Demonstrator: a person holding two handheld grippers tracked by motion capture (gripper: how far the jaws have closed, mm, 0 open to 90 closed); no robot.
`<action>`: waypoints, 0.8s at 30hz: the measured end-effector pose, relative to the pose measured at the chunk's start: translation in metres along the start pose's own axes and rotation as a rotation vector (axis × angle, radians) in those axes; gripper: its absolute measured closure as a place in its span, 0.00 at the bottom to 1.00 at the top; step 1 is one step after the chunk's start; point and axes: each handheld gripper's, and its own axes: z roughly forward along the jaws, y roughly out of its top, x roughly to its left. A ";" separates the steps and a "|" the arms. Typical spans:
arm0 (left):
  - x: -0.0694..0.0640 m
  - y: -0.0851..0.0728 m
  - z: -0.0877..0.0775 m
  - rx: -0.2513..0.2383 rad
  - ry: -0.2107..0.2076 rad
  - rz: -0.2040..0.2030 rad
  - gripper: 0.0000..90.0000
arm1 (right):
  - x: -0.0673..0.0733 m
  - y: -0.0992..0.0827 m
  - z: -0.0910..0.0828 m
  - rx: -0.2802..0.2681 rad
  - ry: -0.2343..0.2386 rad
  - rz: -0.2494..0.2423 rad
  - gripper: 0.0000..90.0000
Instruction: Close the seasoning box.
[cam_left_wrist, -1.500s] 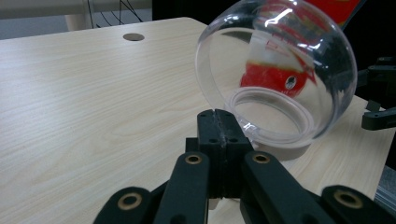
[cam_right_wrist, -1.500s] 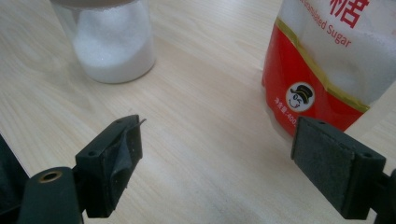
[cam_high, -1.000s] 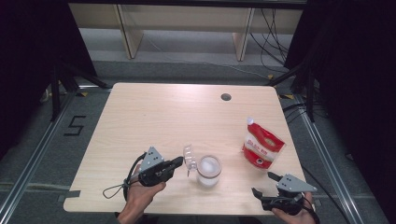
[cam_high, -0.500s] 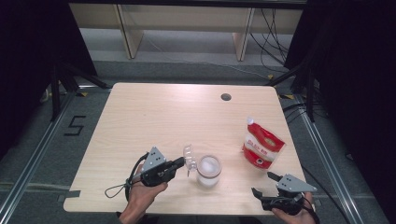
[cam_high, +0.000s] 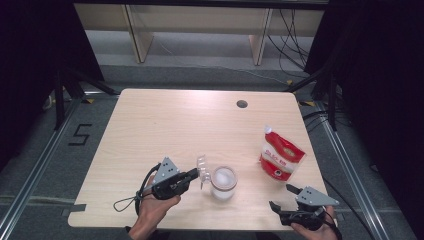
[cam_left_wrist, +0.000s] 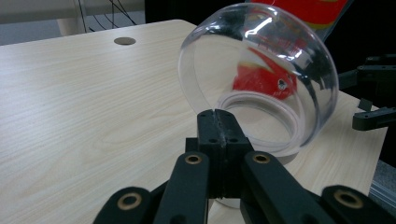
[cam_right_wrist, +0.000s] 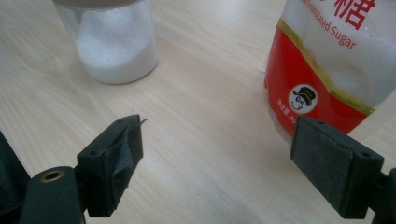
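Note:
A clear domed lid stands on edge just left of a glass jar part-filled with white sugar. My left gripper is shut on the lid's rim; in the left gripper view the jaws meet on the lid. A red and white sugar bag stands to the right. My right gripper rests open near the front right edge, nothing between its pads. In the right gripper view the gripper faces the jar and the bag.
The light wooden table has a round cable hole at the back right. Black curtains and metal floor rails flank it. My right gripper shows at the edge of the left gripper view.

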 end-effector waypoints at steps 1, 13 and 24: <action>0.000 0.000 0.000 0.000 -0.001 0.002 0.99 | 0.000 0.000 0.000 0.000 0.000 -0.002 0.20; -0.003 0.002 0.003 -0.001 -0.013 -0.002 0.99 | -0.002 0.000 0.001 -0.006 0.000 -0.020 0.20; -0.006 0.004 0.005 0.000 -0.022 0.023 0.99 | -0.001 0.000 0.001 -0.001 -0.002 -0.011 0.20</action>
